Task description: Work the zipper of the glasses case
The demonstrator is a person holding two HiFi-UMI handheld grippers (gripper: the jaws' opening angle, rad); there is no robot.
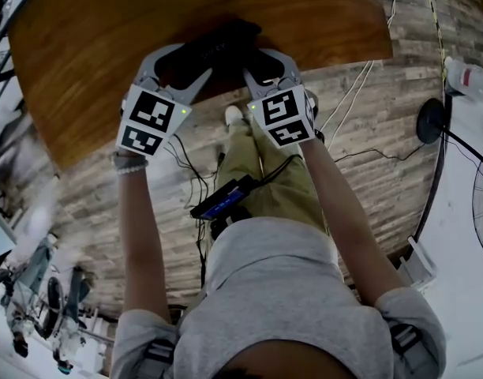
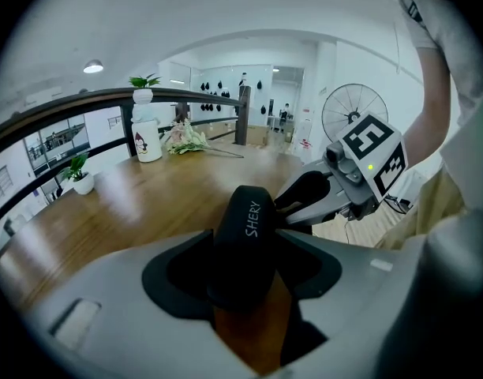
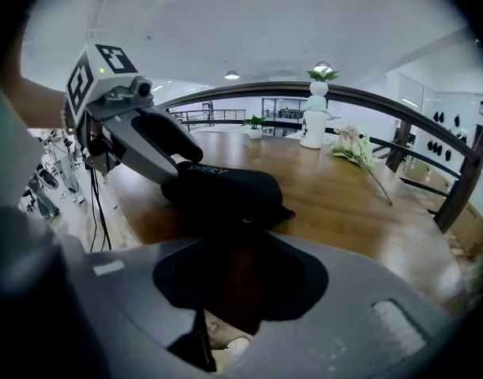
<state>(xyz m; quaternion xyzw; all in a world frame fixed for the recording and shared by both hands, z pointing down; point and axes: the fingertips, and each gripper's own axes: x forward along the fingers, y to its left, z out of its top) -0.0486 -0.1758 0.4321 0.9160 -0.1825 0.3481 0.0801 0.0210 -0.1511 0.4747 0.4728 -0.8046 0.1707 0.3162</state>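
My left tongs [image 1: 196,61] stand open around one end of the black glasses case [image 1: 218,44]. My right tongs [image 1: 261,63] gape at its other end.

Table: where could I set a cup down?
Bare tabletop lies between the glasses case and the flowers, and toward the potted plant. Crowded at the near edge, where the left hand-held gripper and the right hand-held gripper crowd the case.

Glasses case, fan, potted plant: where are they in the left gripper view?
glasses case [image 2: 245,243], left gripper view, its black top.
fan [image 2: 348,109], left gripper view, its round grille.
potted plant [image 2: 84,185], left gripper view, its white pot.
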